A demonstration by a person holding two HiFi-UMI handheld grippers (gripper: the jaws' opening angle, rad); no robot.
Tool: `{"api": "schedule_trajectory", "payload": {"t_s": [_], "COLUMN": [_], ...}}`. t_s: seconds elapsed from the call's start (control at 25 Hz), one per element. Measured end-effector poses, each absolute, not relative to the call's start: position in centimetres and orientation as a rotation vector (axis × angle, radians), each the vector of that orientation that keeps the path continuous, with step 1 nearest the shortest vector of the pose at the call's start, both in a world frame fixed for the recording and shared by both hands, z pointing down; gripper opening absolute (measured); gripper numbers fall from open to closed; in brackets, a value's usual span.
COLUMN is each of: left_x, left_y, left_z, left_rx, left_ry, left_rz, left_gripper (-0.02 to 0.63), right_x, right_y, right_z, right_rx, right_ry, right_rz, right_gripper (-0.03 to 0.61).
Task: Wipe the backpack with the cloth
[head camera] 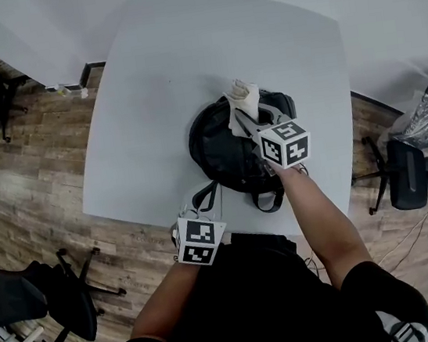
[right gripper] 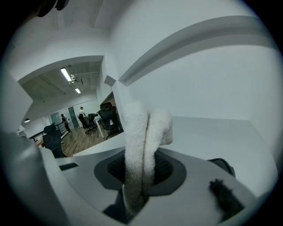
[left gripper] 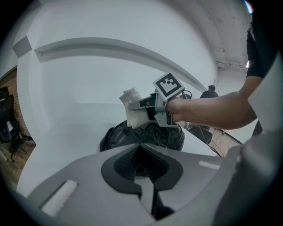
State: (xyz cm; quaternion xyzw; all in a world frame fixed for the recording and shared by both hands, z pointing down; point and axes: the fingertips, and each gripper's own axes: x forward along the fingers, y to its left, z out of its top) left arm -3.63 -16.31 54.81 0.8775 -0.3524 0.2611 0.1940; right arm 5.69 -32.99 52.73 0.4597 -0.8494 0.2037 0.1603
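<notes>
1. White terry cloth [right gripper: 139, 154] is folded over and pinched between the jaws of the right gripper [head camera: 245, 122]. They're clamped tight on it, with a good tuft sticking out past the tips.
2. The left gripper [head camera: 189, 221] hangs at the near edge of the table [head camera: 181, 52], just beside a loose strap [head camera: 206, 199]. Its jaws are together and I can't make out anything between them.
3. The black backpack [head camera: 223, 149] lies flat on the near half of the table, close to the person. The cloth is over its far end, touching or nearly touching.
4. How I'd do this step: press the free tuft flat on the fabric so the cloth does the rubbing and not the jaw tips. Go in long overlapping passes, not dabs.
5. The bag looks soft, so it'll probably slide or bunch up. Pinning a strap or the near edge with the left gripper would help.
6. Orientation: the straps trail toward the person, so that end faces the near edge. The long axis seems to run diagonally, near-left to far-right, though the wide lens makes it hard to call. Wiping along that axis should cover it in the fewest strokes.
</notes>
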Motion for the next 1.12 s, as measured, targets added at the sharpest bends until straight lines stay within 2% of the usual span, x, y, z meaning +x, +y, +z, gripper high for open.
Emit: {"api": "schedule_trajectory", "payload": {"t_s": [1.12], "left_x": [0.0], "left_y": [-16.0], "left_z": [53.7], "left_rx": [2.558], "left_ry": [-0.87], "left_rz": [0.749], "left_gripper": [0.006], "right_x": [19.0], "right_y": [-32.5], "right_z": [47.2], "right_rx": [1.726], "right_ry": [-2.33], "right_rz": [0.54], "right_gripper": [0.094]}}
